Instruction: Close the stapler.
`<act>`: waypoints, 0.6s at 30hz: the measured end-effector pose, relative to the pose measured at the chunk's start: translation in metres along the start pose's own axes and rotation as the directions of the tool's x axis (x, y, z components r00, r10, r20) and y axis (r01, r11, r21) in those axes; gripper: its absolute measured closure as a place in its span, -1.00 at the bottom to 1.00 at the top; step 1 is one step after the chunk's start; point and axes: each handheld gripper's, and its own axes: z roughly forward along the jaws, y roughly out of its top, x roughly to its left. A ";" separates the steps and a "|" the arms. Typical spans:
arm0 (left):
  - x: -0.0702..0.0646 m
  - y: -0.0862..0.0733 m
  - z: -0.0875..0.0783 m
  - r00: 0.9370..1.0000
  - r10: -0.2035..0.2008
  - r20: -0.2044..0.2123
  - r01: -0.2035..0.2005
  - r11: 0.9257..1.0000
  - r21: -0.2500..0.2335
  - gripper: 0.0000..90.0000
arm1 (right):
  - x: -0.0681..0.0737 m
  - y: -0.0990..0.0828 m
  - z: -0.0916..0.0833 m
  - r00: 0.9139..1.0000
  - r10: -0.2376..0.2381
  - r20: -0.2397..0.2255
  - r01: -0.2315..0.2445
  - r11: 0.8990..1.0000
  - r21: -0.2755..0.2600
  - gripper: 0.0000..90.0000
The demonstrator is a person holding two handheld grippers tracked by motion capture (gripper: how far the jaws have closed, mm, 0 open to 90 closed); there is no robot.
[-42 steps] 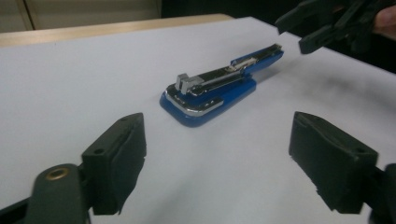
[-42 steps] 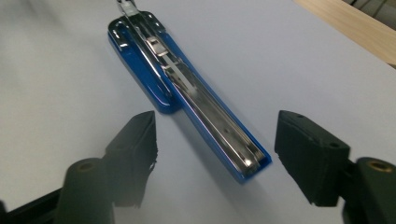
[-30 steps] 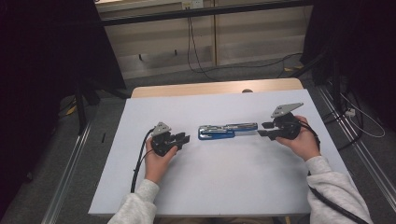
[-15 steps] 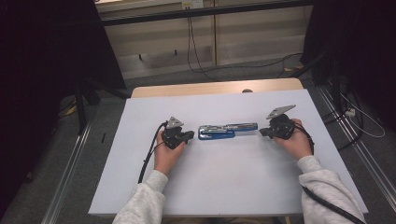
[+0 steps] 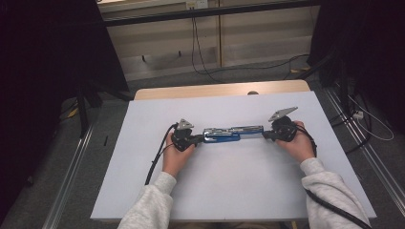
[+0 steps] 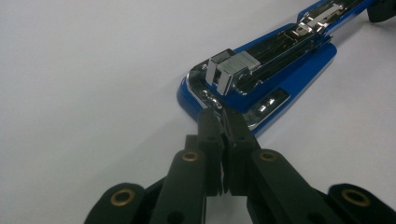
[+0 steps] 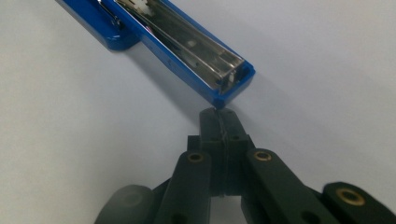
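You have one stapler point(image 5: 232, 134) on the table point(image 5: 239, 191) and two grippers, one in each hand. The stapler lies opened out flat near the middle of the white table top, its length running left to right between your hands.

Your left gripper point(image 5: 197, 139) sits at the stapler's left end. In the left gripper view its fingers point(image 6: 209, 140) are pressed together with no gap to speak of, and their tips point(image 6: 223, 122) meet the rounded blue edge of the stapler point(image 6: 261, 79); whether they pinch a sliver of that edge you cannot tell from here. Your right gripper point(image 5: 266, 135) sits at the stapler's right end. In the right gripper view its fingers point(image 7: 236, 135) are likewise closed flat against each other, tips point(image 7: 219, 115) just beside the squared blue end of the stapler point(image 7: 187, 51), touching it or nearly so.

The stapler is bright blue plastic with shiny chrome metal inside. At the left end you see the wider blue base with a rounded nose, a chrome plate set in it, and a small silver block standing up from a dark channel. At the right end you see the narrower arm, a long open chrome trough edged in blue and ending in a square-cut tip. The two halves meet at a hinge about midway along.

Each gripper carries a grey three-cornered plate on top, and a black cable point(image 5: 155, 162) trails from your left one back toward you.
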 end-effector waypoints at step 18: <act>0.000 0.000 0.000 1.000 0.003 -0.009 -0.003 1.000 0.011 0.94 | 0.007 0.009 -0.007 0.999 -0.016 -0.037 0.012 0.996 -0.089 1.00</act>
